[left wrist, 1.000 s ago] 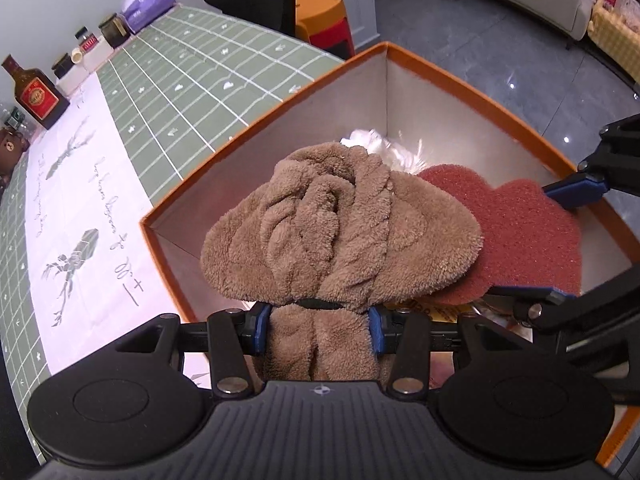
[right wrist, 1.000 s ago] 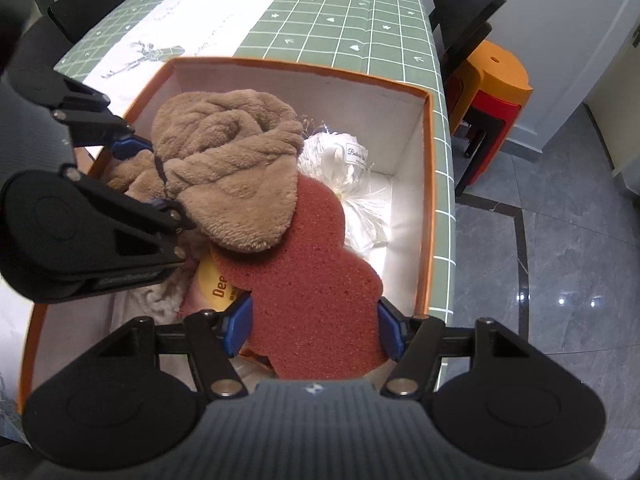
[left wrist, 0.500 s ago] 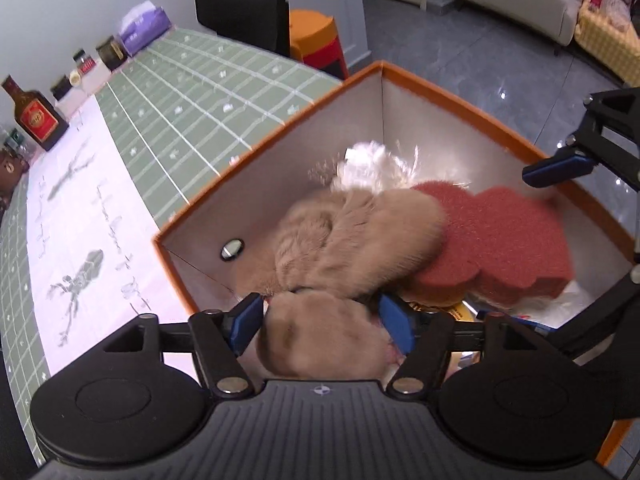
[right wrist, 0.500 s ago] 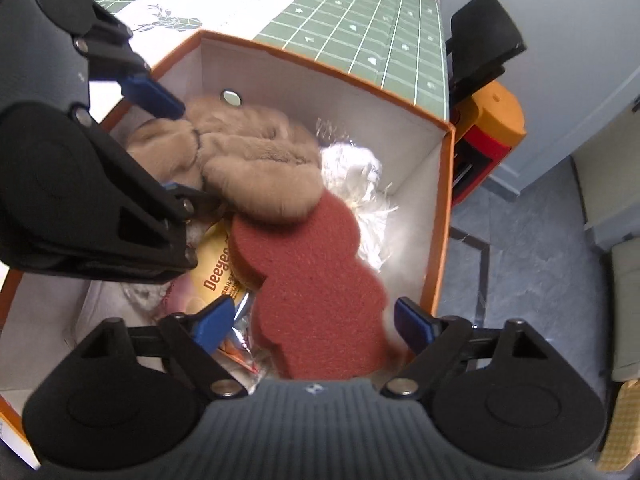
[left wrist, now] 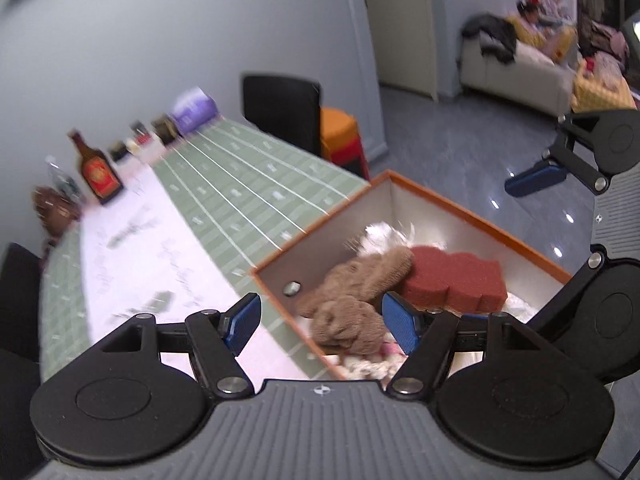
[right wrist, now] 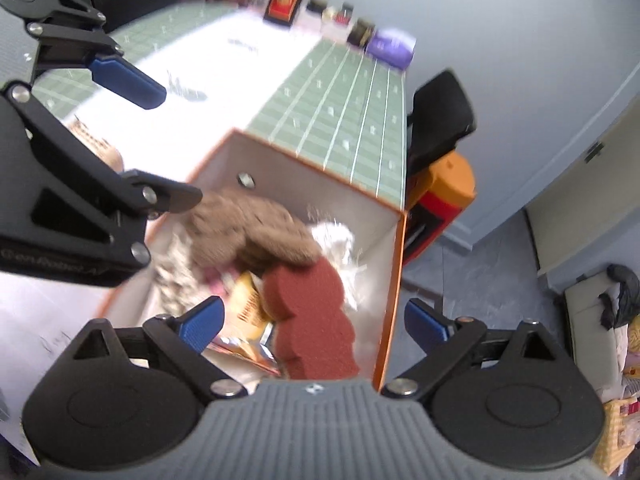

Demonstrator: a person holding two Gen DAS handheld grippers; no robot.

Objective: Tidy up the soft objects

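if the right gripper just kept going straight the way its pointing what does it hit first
Most likely the red sponge, which lies in the orange box straight ahead between the opening, empty jaws of the right gripper. Depth is hard to judge through the blur, so the yellow packet beside it could be touched too.

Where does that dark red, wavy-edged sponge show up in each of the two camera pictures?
Left wrist view: the red sponge lies right of centre, inside the orange-rimmed box, to the right of the brown plush.
Right wrist view: the red sponge sits low and centre, inside the same box, below the brown plush.
Shared landmark: the round metal eyelet in the box wall.
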